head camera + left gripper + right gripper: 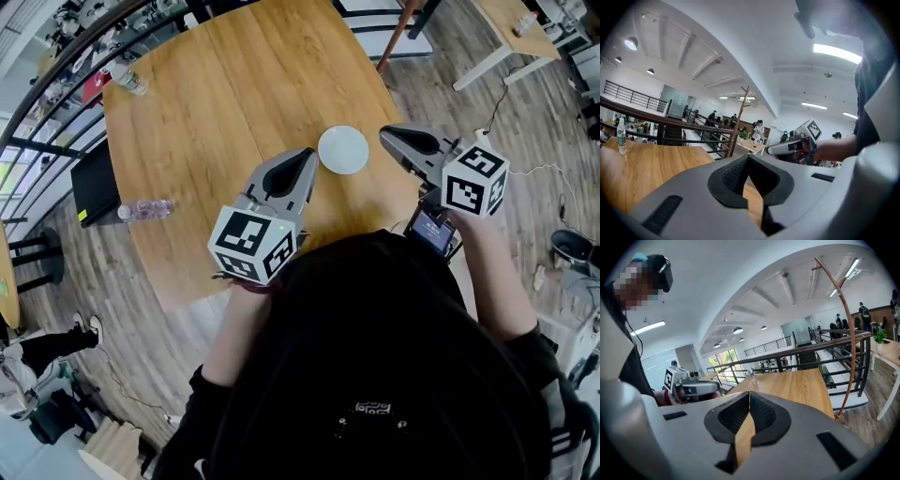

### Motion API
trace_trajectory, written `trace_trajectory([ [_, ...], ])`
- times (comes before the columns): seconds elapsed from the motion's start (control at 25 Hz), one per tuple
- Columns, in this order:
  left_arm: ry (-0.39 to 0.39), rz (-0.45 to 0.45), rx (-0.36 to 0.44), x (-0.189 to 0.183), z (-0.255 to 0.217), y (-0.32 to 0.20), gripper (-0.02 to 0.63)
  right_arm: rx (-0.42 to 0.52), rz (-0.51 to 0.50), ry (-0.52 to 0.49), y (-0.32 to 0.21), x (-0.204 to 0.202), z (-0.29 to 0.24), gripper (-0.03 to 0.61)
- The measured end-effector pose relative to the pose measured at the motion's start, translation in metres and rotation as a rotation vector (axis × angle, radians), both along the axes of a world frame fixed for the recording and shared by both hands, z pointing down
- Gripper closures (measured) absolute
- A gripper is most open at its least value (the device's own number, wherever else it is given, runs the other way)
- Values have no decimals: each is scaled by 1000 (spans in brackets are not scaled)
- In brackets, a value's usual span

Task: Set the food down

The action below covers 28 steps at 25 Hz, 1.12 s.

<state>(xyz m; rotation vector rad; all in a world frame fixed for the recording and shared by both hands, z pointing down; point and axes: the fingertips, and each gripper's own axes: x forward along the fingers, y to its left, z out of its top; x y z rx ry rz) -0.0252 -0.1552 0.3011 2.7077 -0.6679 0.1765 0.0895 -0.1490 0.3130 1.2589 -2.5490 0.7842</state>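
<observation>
Around me: wooden table (234,84) on grey plank floor (441,84); black railing (825,344) beside it; white ceiling (754,42) with strip lights (836,51).

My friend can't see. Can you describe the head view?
A person holds a left gripper and right gripper, both shut and empty, over a wooden table. A white plate, a lying water bottle and a standing water bottle are on it.
</observation>
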Motion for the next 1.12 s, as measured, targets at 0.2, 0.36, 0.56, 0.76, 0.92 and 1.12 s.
trace_trajectory([
  [0.2, 27, 126, 55, 22, -25, 15, 614, 108, 82, 88, 17, 17, -45, 560],
  [0.36, 33, 120, 90, 29, -37, 16, 614, 150, 73, 63, 30, 17, -56, 560],
  [0.56, 26, 129, 103, 27, -37, 17, 614, 142, 66, 56, 41, 13, -48, 560],
  [0.76, 37, 137, 95, 24, -36, 24, 614, 142, 50, 64, 47, 8, -49, 560],
  [0.92, 56, 154, 79, 28, -31, 30, 614, 148, 37, 72, 44, 5, -51, 560],
  [1.12, 42, 160, 53, 27, -12, 35, 614, 141, 19, 80, 42, 0, -42, 561],
])
